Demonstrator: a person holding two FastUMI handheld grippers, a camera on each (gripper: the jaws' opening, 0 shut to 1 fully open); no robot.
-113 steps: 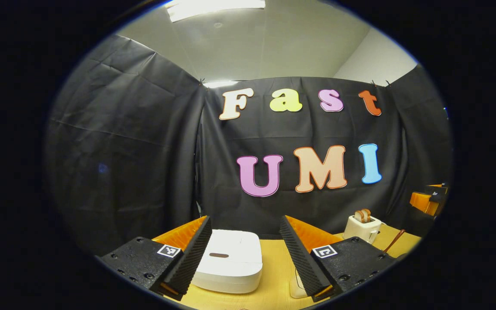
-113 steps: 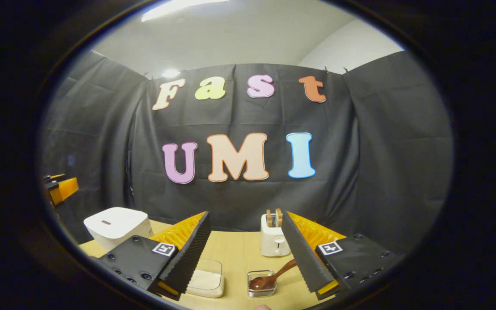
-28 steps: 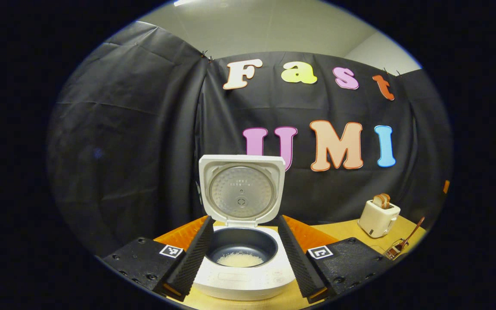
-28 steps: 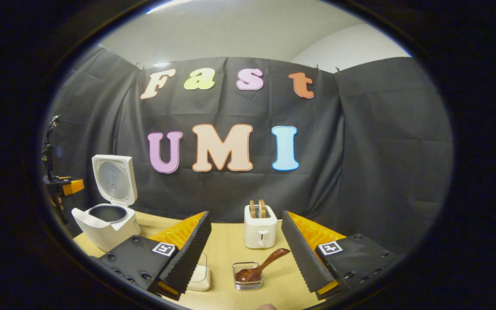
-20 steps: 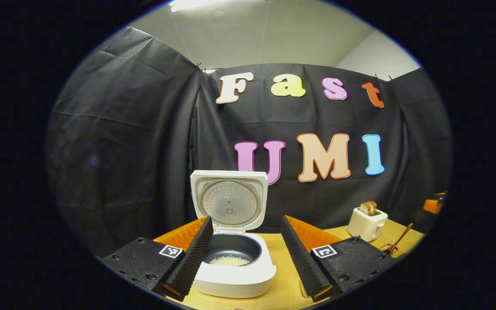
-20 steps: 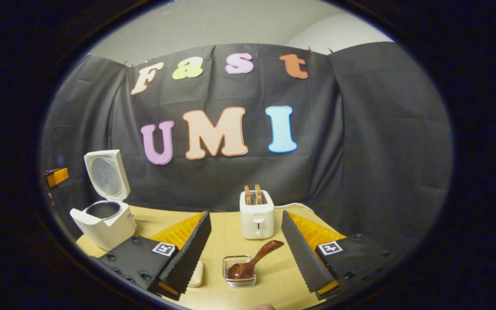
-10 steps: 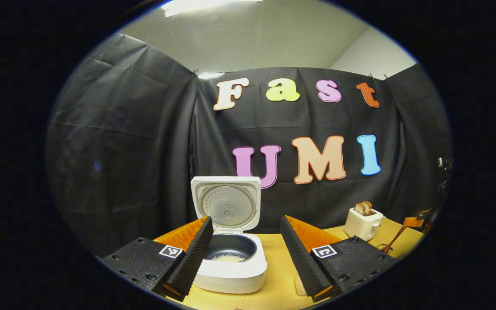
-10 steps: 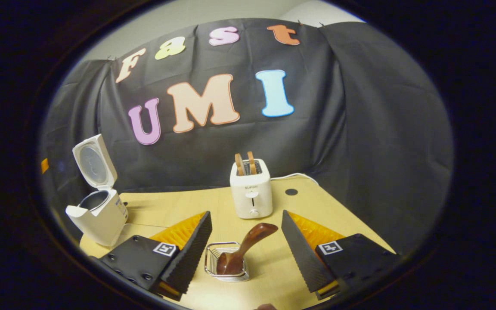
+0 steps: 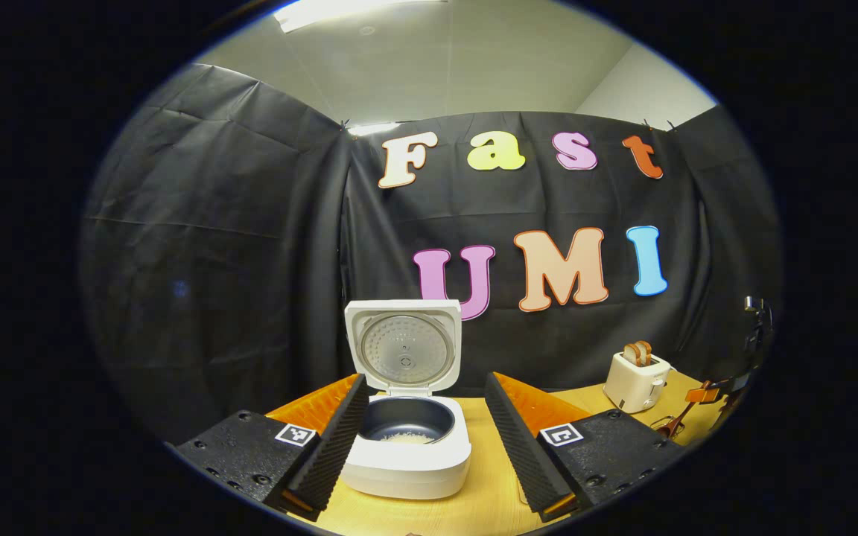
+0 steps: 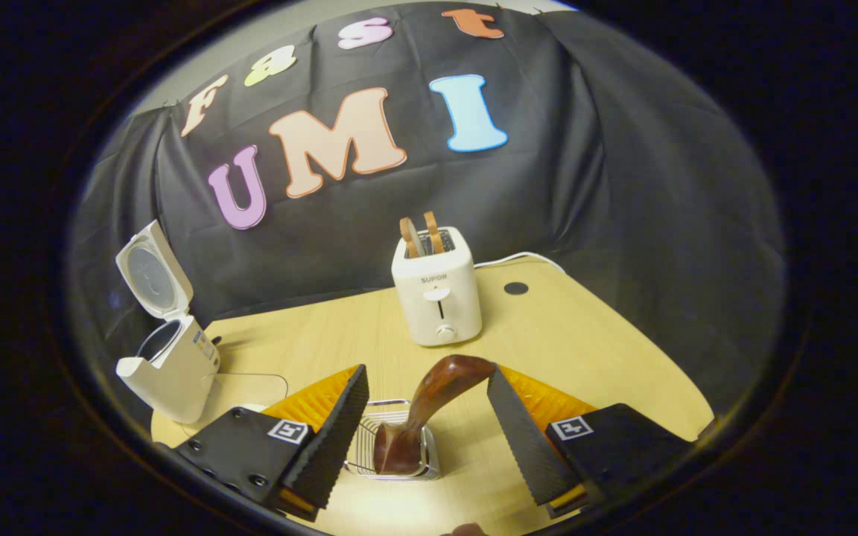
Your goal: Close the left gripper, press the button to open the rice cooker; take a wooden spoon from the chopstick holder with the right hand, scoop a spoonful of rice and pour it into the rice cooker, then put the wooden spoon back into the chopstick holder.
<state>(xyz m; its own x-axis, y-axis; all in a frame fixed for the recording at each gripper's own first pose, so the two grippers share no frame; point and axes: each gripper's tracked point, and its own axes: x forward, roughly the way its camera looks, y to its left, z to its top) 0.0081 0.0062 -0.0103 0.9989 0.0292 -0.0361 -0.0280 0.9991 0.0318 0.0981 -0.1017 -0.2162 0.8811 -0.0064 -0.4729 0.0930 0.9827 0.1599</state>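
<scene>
A white toaster (image 10: 437, 295) with two bread slices (image 10: 419, 233) standing in its slots sits on the wooden table (image 10: 593, 350) at about twelve o'clock in the right gripper view, a white cord (image 10: 518, 258) trailing toward two o'clock behind it.

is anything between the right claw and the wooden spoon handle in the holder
Nothing visible. In the right gripper view the right claw is open, and the wooden spoon leans out of the wire chopstick holder with its handle rising into the gap between the fingers. The toaster stands farther back on the table, clear of the approach.
</scene>
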